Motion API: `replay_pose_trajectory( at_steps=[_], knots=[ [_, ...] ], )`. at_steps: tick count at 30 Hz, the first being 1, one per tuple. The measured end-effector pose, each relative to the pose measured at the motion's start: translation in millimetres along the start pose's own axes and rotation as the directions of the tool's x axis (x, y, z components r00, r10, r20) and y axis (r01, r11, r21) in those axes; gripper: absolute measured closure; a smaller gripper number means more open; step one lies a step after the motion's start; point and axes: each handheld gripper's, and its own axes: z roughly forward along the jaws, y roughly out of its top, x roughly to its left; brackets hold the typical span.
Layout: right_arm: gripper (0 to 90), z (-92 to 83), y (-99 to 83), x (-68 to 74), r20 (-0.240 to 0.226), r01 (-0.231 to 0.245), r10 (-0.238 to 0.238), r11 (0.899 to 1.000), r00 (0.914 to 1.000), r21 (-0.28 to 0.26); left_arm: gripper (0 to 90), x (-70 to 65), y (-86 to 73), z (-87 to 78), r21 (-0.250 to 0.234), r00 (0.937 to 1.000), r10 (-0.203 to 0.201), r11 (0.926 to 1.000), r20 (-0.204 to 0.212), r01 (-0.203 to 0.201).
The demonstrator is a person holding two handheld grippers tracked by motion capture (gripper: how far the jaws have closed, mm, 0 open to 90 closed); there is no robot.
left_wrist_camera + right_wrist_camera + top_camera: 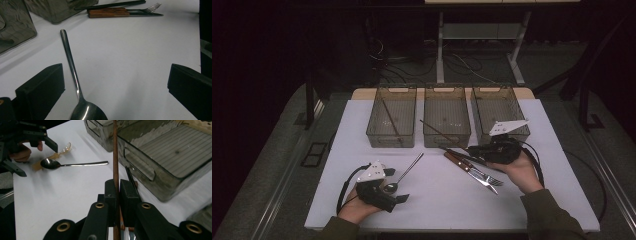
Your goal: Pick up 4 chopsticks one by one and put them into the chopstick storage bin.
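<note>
Dim room w/ a white table (437,200) under the high cam, three smoky plastic bins along its far edge. Left bin (391,116) has one brown chopstick lying lengthwise inside. Middle bin (446,115) and right bin (499,111) look bare, so this reads as sorting cutlery by type. Right gripper (472,149) sits near the front of the right bin, clamped on a second chopstick (439,129), whose long axis runs diagonally, far tip up-left over the middle bin's front. Wood-handled knife (462,162) and fork (487,176) lie side by side just below that gripper. Left gripper (398,192) rests at the near-left, by the spoon (404,175), handle pointing up-right.

Left gripper view: jaws spread wide, nothing between the pads. Spoon (75,80) lies between them w/ bowl nearest the cam, handle running away toward the bins. Probably lined up for a pick, not gripped yet. Knife and fork show at the far top.

Right gripper view: jaws nearly shut, pinching the chopstick (115,157) crosswise, so the stick runs straight away from the cam, tip toward the gap betw. two bins. Grip is partway along the shaft, prob. so the long end can be steered toward a bin. Spoon (75,164) and the left gripper (35,147) show beyond, on the left.
</note>
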Motion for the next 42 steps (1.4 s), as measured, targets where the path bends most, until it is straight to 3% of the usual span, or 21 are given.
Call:
replay_pose_trajectory(
  at_steps=[10,23,27,37,42],
  knots=[
    [84.0,14.3,16.9,2.3,0.014,0.008,-0.008,1.000,0.9999,0.011,0.2,0.7,0.4,-0.8,-0.005,1.0000,0.002,1.0000,0.001,-0.002],
    [84.0,40.6,45.6,-0.8,0.037,-0.036,0.035,0.999,0.9987,0.015,0.0,1.7,1.6,-2.5,-0.018,1.0000,-0.002,0.9998,-0.007,0.002],
    [84.0,48.1,57.4,-1.3,0.048,-0.053,0.052,0.998,0.9975,0.015,0.0,1.3,1.6,-2.2,-0.020,1.0000,-0.004,0.9998,-0.001,0.004],
    [84.0,72.5,93.4,0.2,0.091,-0.034,0.031,0.999,0.9954,0.039,0.0,1.2,1.7,-3.1,-0.023,1.0000,-0.005,0.9997,0.002,0.005],
    [84.0,86.9,107.0,-3.9,0.115,-0.050,0.045,0.998,0.9924,0.048,0.0,1.3,1.8,-3.1,-0.026,1.0000,-0.008,0.9996,0.005,0.008]
  ],
)
